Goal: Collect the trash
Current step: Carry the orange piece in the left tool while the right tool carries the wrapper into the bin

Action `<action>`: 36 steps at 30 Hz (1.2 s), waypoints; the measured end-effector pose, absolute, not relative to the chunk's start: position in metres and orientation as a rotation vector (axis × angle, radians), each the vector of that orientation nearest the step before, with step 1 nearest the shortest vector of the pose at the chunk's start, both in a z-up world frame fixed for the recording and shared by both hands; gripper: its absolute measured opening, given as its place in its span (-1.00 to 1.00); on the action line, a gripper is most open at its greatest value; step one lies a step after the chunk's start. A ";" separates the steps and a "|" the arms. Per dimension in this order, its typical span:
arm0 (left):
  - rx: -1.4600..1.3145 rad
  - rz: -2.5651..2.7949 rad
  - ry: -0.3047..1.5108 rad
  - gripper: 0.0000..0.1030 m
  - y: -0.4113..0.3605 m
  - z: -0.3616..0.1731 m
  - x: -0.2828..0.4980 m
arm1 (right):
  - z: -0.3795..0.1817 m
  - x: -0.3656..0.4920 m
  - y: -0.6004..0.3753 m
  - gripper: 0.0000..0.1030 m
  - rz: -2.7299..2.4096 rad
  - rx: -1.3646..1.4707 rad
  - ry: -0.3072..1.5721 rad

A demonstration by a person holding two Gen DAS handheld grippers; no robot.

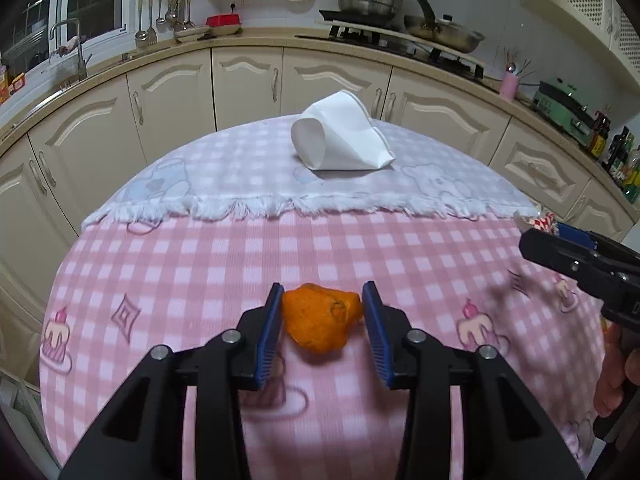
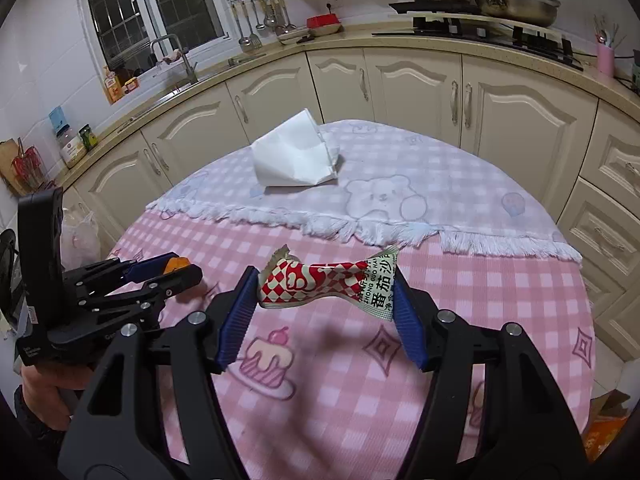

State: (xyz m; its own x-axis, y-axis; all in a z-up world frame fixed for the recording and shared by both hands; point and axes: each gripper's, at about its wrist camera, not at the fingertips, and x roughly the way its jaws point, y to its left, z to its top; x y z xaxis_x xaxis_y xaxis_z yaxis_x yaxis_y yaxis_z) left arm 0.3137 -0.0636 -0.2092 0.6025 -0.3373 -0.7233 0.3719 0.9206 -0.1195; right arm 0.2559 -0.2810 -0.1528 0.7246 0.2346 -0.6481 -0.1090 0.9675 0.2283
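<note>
Orange peel being pinched in left gripper jaws; right gripper jaws pinching wrapper; both awaiting carrying to white bag.

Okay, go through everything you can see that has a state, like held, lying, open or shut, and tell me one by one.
Left gripper: shut on the peel.
Orange piece of fruit peel: held between the left fingers, above the cloth.
Right gripper: shut on the packet.
Crumpled red-and-white checked sauce packet: held, lifted off the table.
White folded paper bag: lying on its side, mouth open.
Cream cabinet doors: shut.
</note>
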 end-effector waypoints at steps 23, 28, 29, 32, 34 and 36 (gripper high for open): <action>0.011 -0.651 0.609 -0.25 -0.134 -0.123 0.198 | -0.086 0.119 -0.348 0.22 0.055 0.241 0.557; 0.044 -0.754 0.587 -0.25 -0.182 -0.114 0.177 | -0.085 0.084 -0.399 0.22 -0.055 0.292 0.526; 0.051 -0.772 0.585 -0.25 -0.191 -0.113 0.172 | -0.086 0.077 -0.410 0.22 -0.080 0.303 0.522; 0.076 -0.841 0.584 -0.25 -0.224 -0.112 0.158 | -0.093 0.053 -0.447 0.22 -0.154 0.356 0.512; 0.092 -0.880 0.590 -0.25 -0.244 -0.115 0.150 | -0.100 0.039 -0.470 0.22 -0.206 0.385 0.511; 0.119 -0.932 0.613 -0.25 -0.273 -0.123 0.140 | -0.113 0.023 -0.498 0.22 -0.267 0.428 0.521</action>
